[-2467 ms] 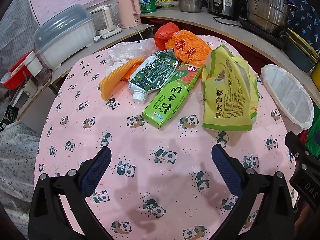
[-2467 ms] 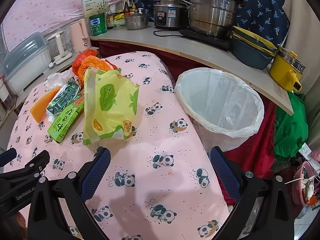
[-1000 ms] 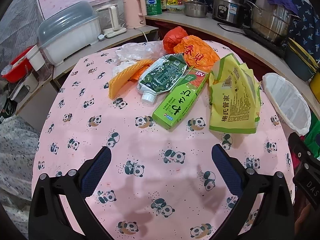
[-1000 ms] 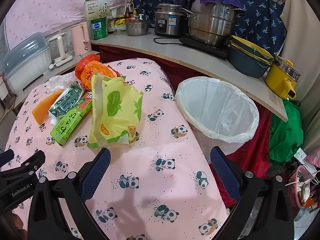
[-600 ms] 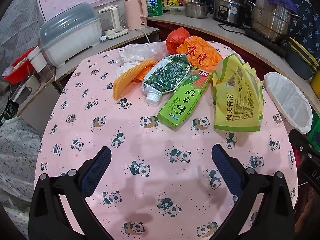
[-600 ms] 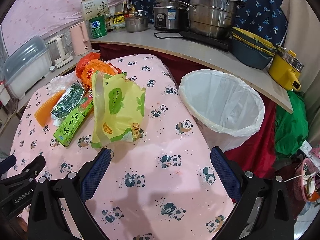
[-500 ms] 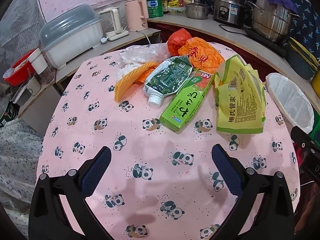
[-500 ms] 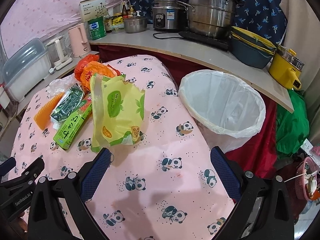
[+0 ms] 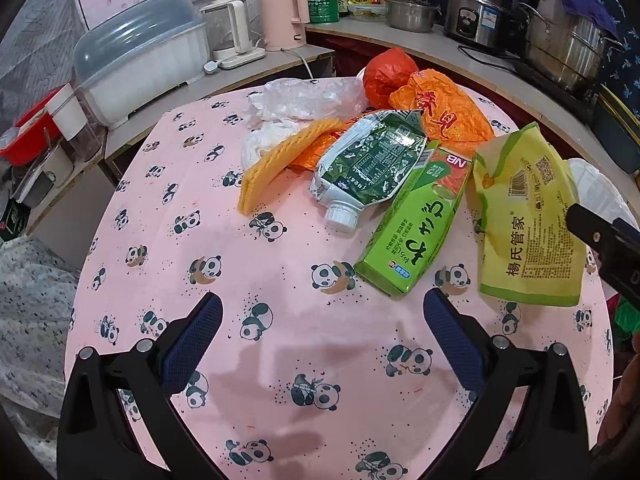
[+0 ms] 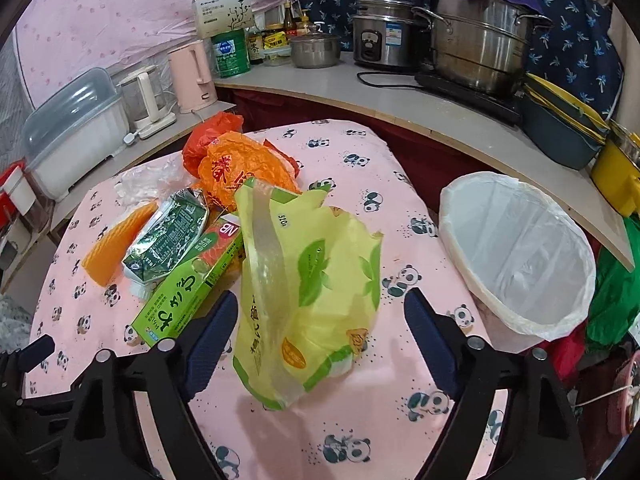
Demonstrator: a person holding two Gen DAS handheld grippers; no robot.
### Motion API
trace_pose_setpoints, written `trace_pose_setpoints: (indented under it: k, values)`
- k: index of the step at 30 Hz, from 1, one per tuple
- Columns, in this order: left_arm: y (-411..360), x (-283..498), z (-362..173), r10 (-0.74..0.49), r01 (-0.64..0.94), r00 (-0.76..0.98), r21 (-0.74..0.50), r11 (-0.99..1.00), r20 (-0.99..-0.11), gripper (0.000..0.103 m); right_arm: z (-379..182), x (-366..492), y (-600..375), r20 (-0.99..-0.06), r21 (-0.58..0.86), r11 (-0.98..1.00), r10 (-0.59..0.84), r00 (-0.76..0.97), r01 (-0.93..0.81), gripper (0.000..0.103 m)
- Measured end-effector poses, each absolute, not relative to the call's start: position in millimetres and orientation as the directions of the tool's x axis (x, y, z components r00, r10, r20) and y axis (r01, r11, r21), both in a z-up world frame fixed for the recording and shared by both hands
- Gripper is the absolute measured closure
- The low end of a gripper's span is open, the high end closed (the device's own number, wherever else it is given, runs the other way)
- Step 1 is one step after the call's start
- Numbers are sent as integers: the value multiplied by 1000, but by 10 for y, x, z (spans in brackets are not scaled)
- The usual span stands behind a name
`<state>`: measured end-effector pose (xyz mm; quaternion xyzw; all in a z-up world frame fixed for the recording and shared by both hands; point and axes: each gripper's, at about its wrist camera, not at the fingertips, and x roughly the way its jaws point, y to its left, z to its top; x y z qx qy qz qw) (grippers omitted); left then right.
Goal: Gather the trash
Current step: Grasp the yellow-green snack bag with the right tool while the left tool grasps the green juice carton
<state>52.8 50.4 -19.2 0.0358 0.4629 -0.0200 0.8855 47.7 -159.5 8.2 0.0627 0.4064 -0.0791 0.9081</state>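
Trash lies on the pink panda tablecloth (image 9: 280, 360): a yellow-green bag (image 9: 528, 224) (image 10: 316, 292), a green carton box (image 9: 416, 228) (image 10: 188, 284), a dark green pouch with a white cap (image 9: 372, 160) (image 10: 168, 236), an orange wafer-like piece (image 9: 280, 160) (image 10: 116, 240), orange and red plastic bags (image 9: 440, 108) (image 10: 240, 164) and clear plastic (image 9: 308, 98). A white-lined trash bin (image 10: 516, 252) stands off the table's right edge. My left gripper (image 9: 322, 324) is open and empty, short of the trash. My right gripper (image 10: 320, 320) is open, its jaws either side of the yellow-green bag.
A counter (image 10: 400, 96) behind holds steel pots, a rice cooker, a pink kettle (image 9: 284, 10) and jars. A covered white dish rack (image 9: 136, 64) stands at the left. A green bag (image 10: 616, 292) lies right of the bin.
Both grippers have moved forward toward the trash. The right gripper now has the yellow-green bag between its open jaws. The trash itself has not moved.
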Motion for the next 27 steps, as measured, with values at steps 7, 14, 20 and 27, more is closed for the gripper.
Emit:
trace_pose_setpoints:
  k: [7,14,20,27]
  values:
    - [406,762,-360,-46,132,539,31,991,-841,7,-234,749,-1655,-792,83,979,-48,608,186,89]
    - [172,993,-515,-83,197,524,25,980,-848,7,-161,722,-1969,-773,107,961,-80,629,254,101]
    - [7,1138,-658,-132,247,493,-7,969,-860,12,-139,719,-2143,-773,118,954,-86,628,275,101]
    - [-118,1159,-720,-147,261,450,-28,965,-881,48,-148,687,-2190,-775,145,951,-63,629,273,101]
